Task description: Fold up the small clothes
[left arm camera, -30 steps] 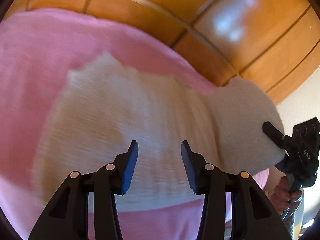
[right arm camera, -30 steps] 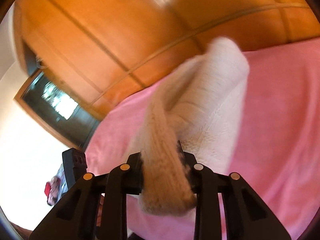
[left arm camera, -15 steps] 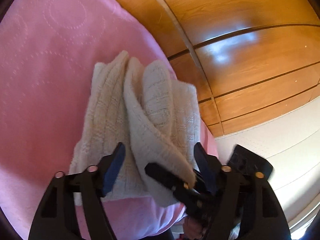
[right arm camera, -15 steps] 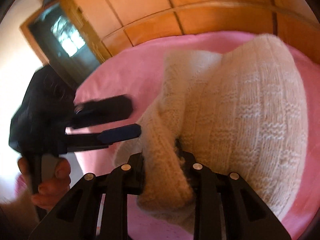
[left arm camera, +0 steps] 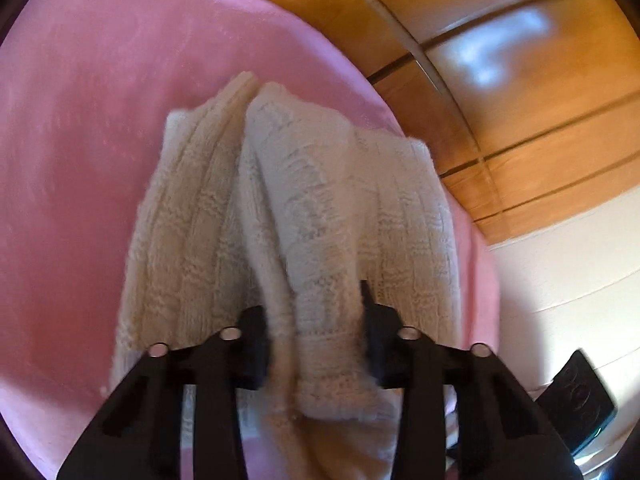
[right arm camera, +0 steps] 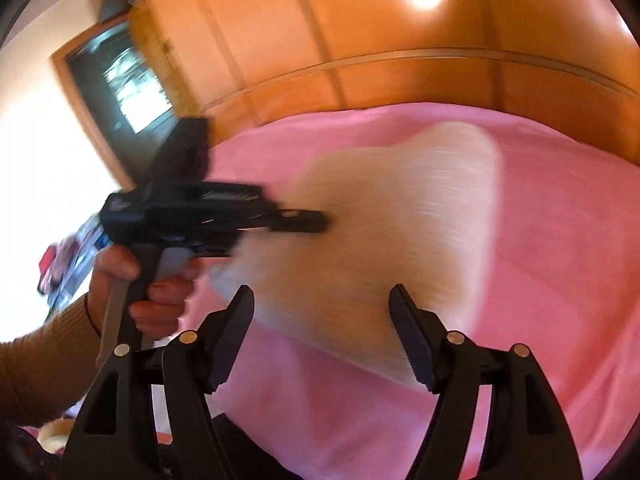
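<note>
Lay half-folded on the pink bed [left arm camera: 80, 160]: cream knitted garment [left arm camera: 320, 208], one panel doubled over the rest, its near edge bunched between the left tongs [left arm camera: 316, 344], clamped on it after just closing. Stood apart and empty after just opening, clear of the knit: right tongs [right arm camera: 322, 336], so a handover judged done, with flattening and a final fold judged left. Blurred in the right view: garment outline; cut off below the left view: its near hem.
</note>
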